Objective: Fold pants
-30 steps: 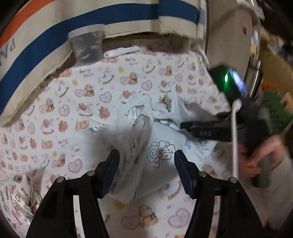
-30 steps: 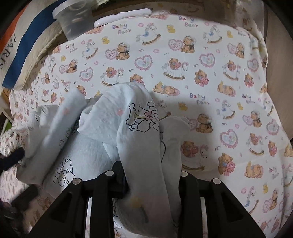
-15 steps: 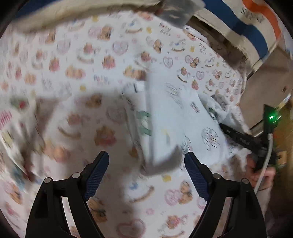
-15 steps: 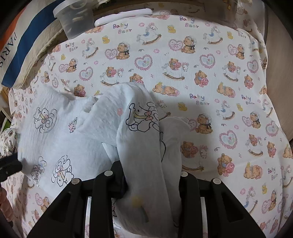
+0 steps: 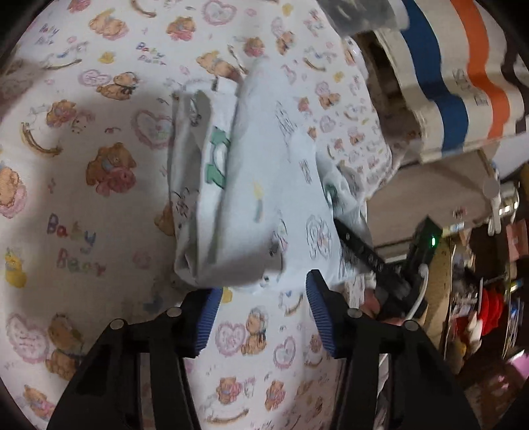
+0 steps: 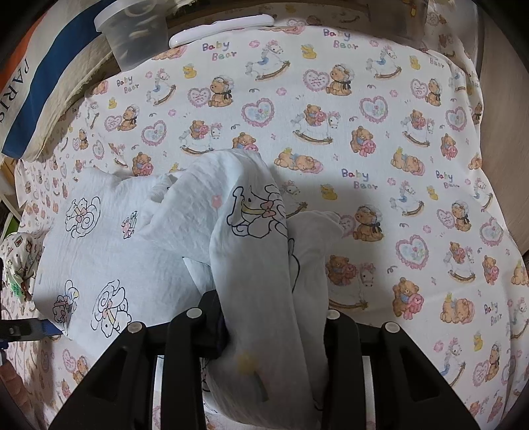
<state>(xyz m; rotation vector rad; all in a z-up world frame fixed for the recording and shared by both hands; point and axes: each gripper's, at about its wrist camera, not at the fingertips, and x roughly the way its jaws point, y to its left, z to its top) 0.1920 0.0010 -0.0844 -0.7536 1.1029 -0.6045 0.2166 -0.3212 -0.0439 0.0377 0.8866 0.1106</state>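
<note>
since the earlier frame the pants (image 6: 139,244) dropped flat onto the bear-print sheet (image 6: 380,139); left gripper (image 5: 261,317), jaws just narrowing, gapes empty below their edge. right gripper (image 6: 271,330) pinches one bunched end.

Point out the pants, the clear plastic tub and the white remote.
pants (image 6: 109,238), right wrist view, flat left panel.
clear plastic tub (image 6: 139,33), right wrist view, side wall.
white remote (image 6: 221,28), right wrist view, middle of its body.

One pants (image 6: 185,231), one sheet (image 6: 380,139), perhaps one tub (image 6: 135,33), two grippers (image 6: 274,330) (image 5: 261,317)
</note>
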